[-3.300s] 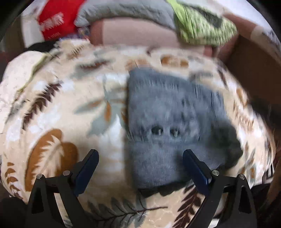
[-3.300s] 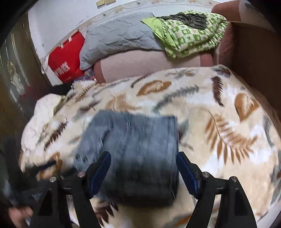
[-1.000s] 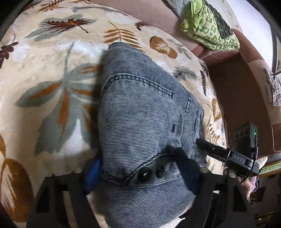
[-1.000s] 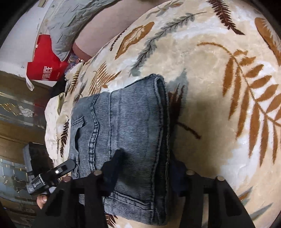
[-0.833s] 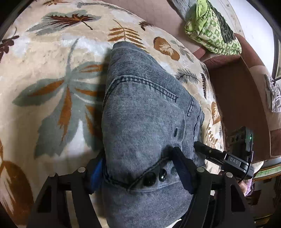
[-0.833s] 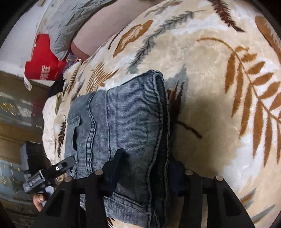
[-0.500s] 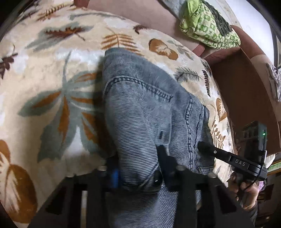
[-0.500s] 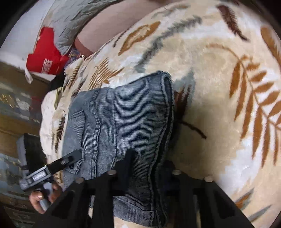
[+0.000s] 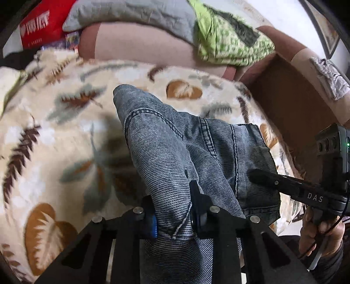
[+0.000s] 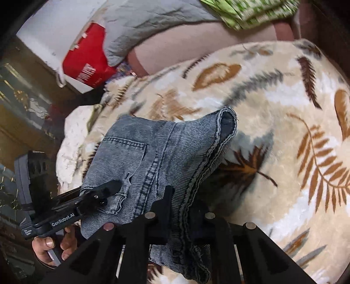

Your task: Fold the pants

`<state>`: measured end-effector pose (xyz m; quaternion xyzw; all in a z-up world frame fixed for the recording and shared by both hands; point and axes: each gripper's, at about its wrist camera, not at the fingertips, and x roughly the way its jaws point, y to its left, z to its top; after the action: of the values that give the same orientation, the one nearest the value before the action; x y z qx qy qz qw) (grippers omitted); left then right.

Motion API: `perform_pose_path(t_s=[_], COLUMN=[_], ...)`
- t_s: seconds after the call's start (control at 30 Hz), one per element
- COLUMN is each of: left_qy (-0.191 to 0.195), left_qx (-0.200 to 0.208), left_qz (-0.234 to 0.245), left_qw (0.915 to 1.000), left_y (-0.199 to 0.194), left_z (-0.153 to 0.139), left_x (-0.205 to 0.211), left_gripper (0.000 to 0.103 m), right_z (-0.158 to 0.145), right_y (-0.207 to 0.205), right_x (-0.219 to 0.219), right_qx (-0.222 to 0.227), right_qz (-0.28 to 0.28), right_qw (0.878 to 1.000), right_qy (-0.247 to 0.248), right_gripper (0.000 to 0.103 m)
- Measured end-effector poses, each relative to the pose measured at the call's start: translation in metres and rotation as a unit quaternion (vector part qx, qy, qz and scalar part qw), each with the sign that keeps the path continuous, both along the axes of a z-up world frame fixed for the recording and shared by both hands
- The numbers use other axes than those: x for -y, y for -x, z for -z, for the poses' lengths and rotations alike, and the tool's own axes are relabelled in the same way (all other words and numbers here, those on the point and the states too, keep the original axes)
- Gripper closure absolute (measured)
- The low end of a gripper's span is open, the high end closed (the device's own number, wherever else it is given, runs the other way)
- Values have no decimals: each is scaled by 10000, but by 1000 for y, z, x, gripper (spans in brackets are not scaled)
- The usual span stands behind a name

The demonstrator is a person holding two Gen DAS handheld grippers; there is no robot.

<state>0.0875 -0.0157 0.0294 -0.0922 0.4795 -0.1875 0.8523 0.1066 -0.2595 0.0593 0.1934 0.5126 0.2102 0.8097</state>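
Note:
The folded grey-blue denim pants [image 9: 166, 148] hang lifted above the leaf-patterned blanket [image 9: 54, 135], held at both near edges. My left gripper [image 9: 172, 209] is shut on the pants' left near edge, its fingers pinching a thick bundle. My right gripper [image 10: 181, 209] is shut on the pants [image 10: 153, 157] at their right folded edge. The right gripper also shows in the left wrist view [image 9: 262, 177], and the left gripper in the right wrist view [image 10: 105, 190]. The far end of the pants droops toward the blanket.
A pink-brown sofa back [image 9: 135, 43] carries a grey quilt [image 9: 131, 13] and a green patterned cloth [image 9: 229, 41]. A red bag [image 10: 85, 61] stands at the left. A brown sofa arm [image 9: 291, 104] borders the blanket on the right.
Both grippers closed on the pants' near edges and lifted them off the blanket. The pants now hang bunched and raised, where a second ago they lay flat.

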Motion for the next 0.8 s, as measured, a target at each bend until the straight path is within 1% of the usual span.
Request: perform_pose_path(t_s=[0.13,0.23,0.3,0.47,0.57,0.63,0.8], left_qy=[-2,4,-21,-26,33,43,-49], left_qx=[304,537,706,917,945,896,695], left_qz=[-23,-70,-66,-129,-153,-161,-158], left_qw=[9995,9985,9975,9957,9954,9958,9974], left_y=[-8,-20,-28,-48,-58,-65,-75], left_z=[-29,-52,-66,-86,-85,-79,-52], left_x=[-14,-25,-29,-34,-40,-41,-37], left_gripper=[78,78,78,78,78,78,78], right_z=[-30,-58,-71,-97,-103,-99,-75], right_y=[-10,-26,-35,-58,-69,-75,-87], right_x=[-8,-17,-21,-35,-42,-45,-51], right_qx=[304,575,696,902,963,942,761], right_qz=[-63,-121,-158,-222,-256,-250,-279], right_qw=[9995,9983,9975,9956,9949,9951,9964], right_qy=[-45,-18,2,76,139,145,261], right_gripper=[90,90,90,90,90,90,90])
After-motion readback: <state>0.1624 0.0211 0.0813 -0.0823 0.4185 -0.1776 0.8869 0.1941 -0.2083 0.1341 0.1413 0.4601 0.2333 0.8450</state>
